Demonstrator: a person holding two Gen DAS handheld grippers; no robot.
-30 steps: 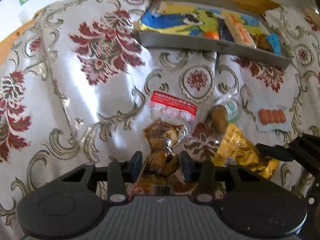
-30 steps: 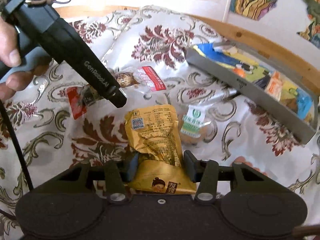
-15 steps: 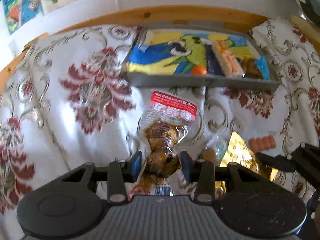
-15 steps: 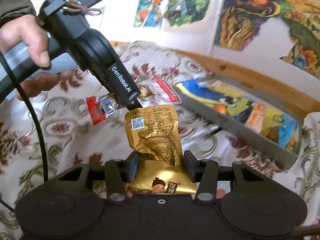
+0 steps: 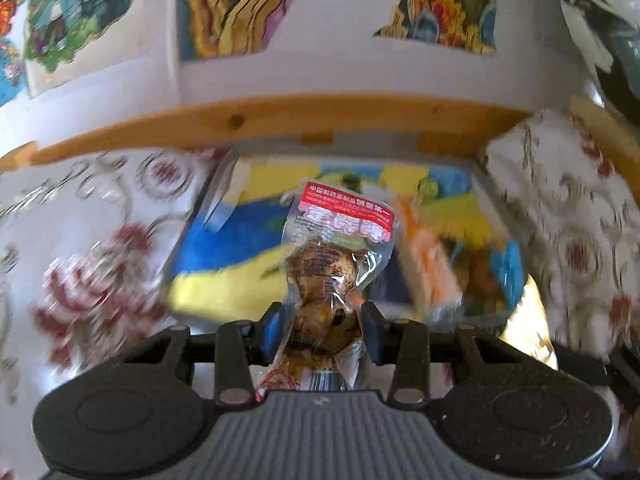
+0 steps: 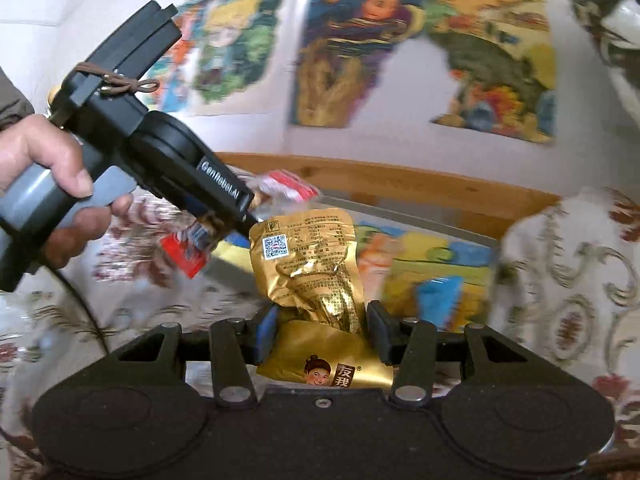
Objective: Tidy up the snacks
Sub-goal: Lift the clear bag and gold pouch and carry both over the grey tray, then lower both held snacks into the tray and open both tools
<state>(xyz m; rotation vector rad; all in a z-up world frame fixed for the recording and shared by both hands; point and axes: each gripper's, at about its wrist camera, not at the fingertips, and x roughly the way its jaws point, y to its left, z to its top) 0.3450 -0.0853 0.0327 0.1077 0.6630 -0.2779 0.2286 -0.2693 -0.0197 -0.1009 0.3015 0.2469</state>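
Observation:
My left gripper (image 5: 322, 330) is shut on a clear vacuum pack of brown eggs with a red label (image 5: 332, 276), held in the air over the grey tray (image 5: 208, 208). My right gripper (image 6: 322, 334) is shut on a gold foil snack pack (image 6: 312, 276), also lifted, with the tray (image 6: 432, 226) behind it. From the right wrist view, the left gripper (image 6: 244, 216) shows at the left, gripped by a hand (image 6: 48, 168), with the egg pack (image 6: 188, 254) hanging from it. Colourful snack packets (image 5: 424, 248) lie in the tray.
The tray sits on a white cloth with red floral print (image 5: 100, 280), close to a wooden rail (image 5: 280, 116) and a wall hung with cartoon pictures (image 6: 360, 40). A corner of the gold pack (image 5: 532, 328) shows at the right of the left wrist view.
Both grippers have lifted their packs off the cloth and carried them forward toward the tray. The tray now fills the view behind each pack.

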